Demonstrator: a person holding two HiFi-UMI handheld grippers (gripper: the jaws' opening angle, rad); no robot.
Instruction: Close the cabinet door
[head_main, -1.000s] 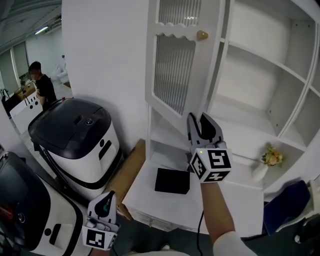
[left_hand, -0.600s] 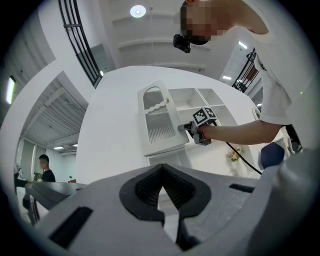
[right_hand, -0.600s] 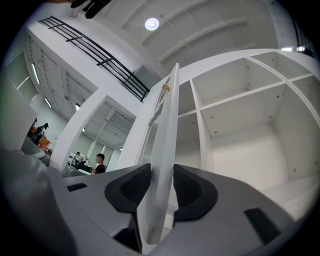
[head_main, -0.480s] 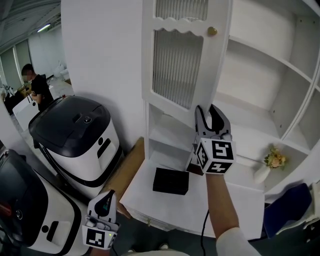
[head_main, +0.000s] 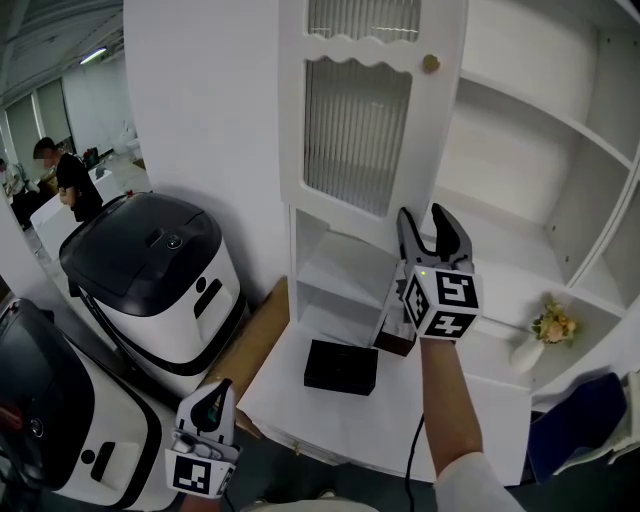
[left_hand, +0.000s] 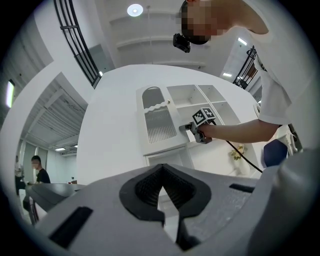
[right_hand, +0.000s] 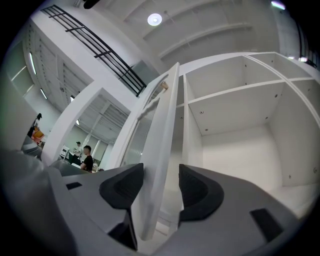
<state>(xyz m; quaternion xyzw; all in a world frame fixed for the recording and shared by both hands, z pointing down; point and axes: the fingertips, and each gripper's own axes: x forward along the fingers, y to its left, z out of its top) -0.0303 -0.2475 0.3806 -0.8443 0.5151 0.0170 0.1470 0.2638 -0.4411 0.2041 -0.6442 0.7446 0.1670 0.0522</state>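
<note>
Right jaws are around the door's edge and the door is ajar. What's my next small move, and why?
Probably draw the right gripper straight back off the cabinet door. Its jaws have just been opening and stand either side of the door's edge without pressing it, while a gap shows between door and cabinet frame; the inner jaw would likely block the closing.

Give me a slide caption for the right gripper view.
Right claw astride the cabinet door, jaws just opening, bare shelves beyond.

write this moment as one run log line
door: ajar | right gripper: open, jaws just opening, door edge between them | left gripper: shut, empty, down low
</note>
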